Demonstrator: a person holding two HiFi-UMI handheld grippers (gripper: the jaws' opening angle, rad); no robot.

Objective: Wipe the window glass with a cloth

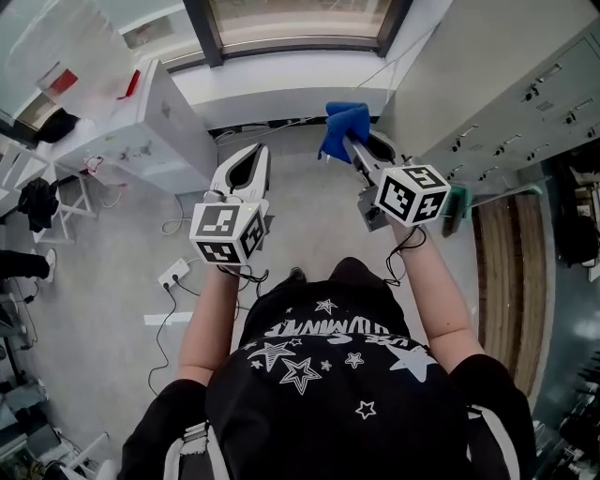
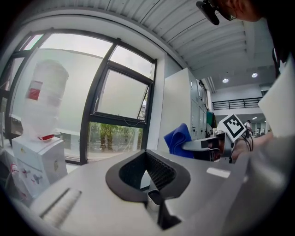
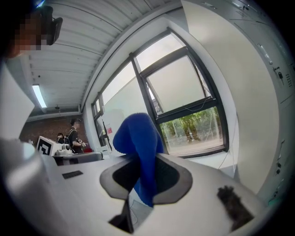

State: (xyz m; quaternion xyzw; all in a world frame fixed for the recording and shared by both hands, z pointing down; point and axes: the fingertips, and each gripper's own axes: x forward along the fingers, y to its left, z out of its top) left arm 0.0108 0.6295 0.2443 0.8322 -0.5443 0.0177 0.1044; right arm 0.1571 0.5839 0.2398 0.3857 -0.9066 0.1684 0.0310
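Note:
The window glass [image 1: 298,17] is straight ahead, dark-framed, with an opened sash [image 2: 122,94] and trees behind the lower pane [image 3: 191,128]. A blue cloth [image 1: 342,124] sticks up from my right gripper [image 1: 352,142], which is shut on it and held toward the window at the right. In the right gripper view the cloth [image 3: 138,143] fills the gap between the jaws of the right gripper [image 3: 147,177]. My left gripper [image 1: 255,152] is beside it to the left, shut and holding nothing; its dark pads [image 2: 159,170] meet at the tips. The left gripper view also shows the cloth [image 2: 179,138].
A white water dispenser [image 1: 155,122] with a wrapped bottle [image 2: 42,99] stands at the left, close to the window. Grey lockers [image 1: 506,84] line the right side. A white sill wall [image 1: 281,86] runs below the glass. A power strip [image 1: 173,275] and cables lie on the floor.

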